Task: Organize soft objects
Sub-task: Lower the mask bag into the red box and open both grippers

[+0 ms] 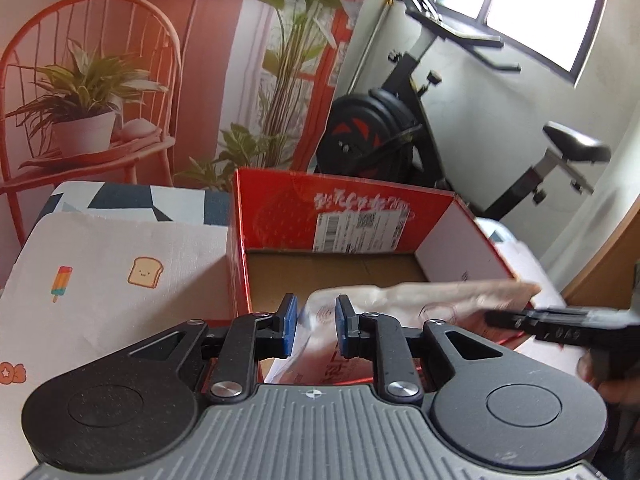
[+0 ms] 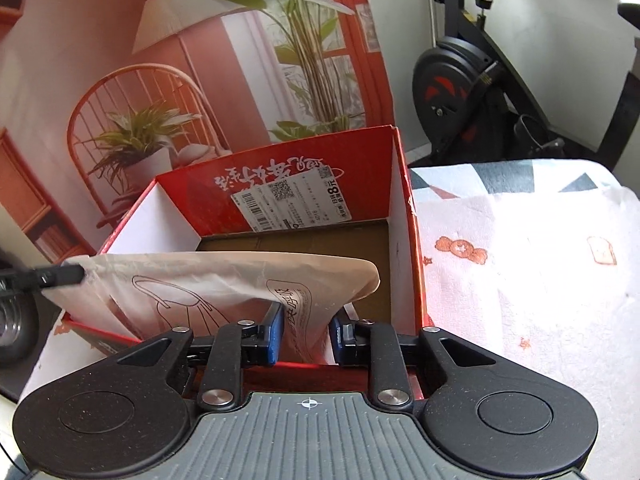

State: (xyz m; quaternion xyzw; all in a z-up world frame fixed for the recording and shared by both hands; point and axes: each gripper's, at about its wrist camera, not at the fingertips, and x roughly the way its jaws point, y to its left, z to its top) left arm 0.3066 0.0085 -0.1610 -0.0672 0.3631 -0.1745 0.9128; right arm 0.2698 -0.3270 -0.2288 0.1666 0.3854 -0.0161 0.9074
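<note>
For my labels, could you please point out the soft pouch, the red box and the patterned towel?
soft pouch (image 2: 224, 280): right wrist view, printed front.
red box (image 2: 280, 168): right wrist view, far inner wall.
patterned towel (image 1: 120, 264): left wrist view, bare white area.

A pale, crinkled soft package (image 2: 224, 280) with line drawings and printed characters hangs stretched over the near edge of the open red cardboard box (image 2: 280, 184)

An open box (image 2: 280, 208) stands on a cloth-covered counter (image 2: 540, 280). A soft packet (image 2: 224, 280) lies across the box's near rim, partly inside. An exercise bike (image 1: 400, 128) stands behind.
</note>
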